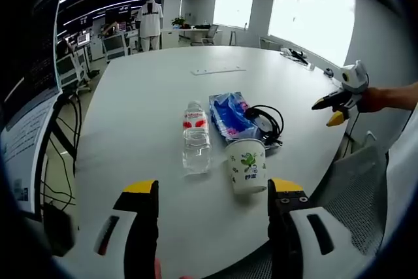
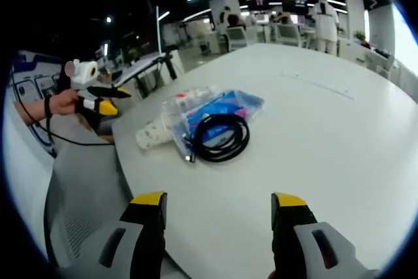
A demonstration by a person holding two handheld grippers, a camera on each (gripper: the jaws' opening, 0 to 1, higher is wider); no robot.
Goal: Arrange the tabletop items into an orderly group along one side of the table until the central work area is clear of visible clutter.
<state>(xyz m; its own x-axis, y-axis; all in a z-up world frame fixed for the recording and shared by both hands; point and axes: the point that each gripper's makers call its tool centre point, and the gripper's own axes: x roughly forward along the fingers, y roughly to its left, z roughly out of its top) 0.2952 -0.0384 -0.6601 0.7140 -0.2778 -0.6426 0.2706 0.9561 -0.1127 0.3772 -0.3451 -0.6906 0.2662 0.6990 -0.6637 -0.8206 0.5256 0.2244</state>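
Nearest to me in the left gripper view are my left gripper's [image 1: 212,191] own yellow-tipped fingers [image 1: 141,191], spread wide apart with nothing between them, hovering over the near edge of the white worktop [image 1: 150,89]. Just beyond them the clutter sits in a tight cluster: on the left a clear water bottle [image 1: 196,136] with a red label lies on its side, looking empty or nearly so, though I cannot tell for sure; beside it on the right a paper cup [image 1: 247,165] printed with a green figure stands mouth down, so I cannot see inside it; behind these lies a blue plastic packet [image 1: 228,114], its contents unreadable, with a coiled black cable [image 1: 266,121] resting against its right edge. Far right, the right gripper [image 1: 330,103] hangs off the worktop's edge in a hand [image 1: 375,98]. In the right gripper view that gripper's [image 2: 218,207] fingers [image 2: 149,206] also stand well apart, gripping nothing, above bare worktop [image 2: 326,135]. At far left a hand [image 2: 62,104] holds the left gripper [image 2: 108,99] off the worktop's side. Then, left to right, the cup [image 2: 151,134] touches the bottle [image 2: 179,112], which lies against the blue packet [image 2: 222,106], and the cable [image 2: 219,136] is looped on the packet's near side.
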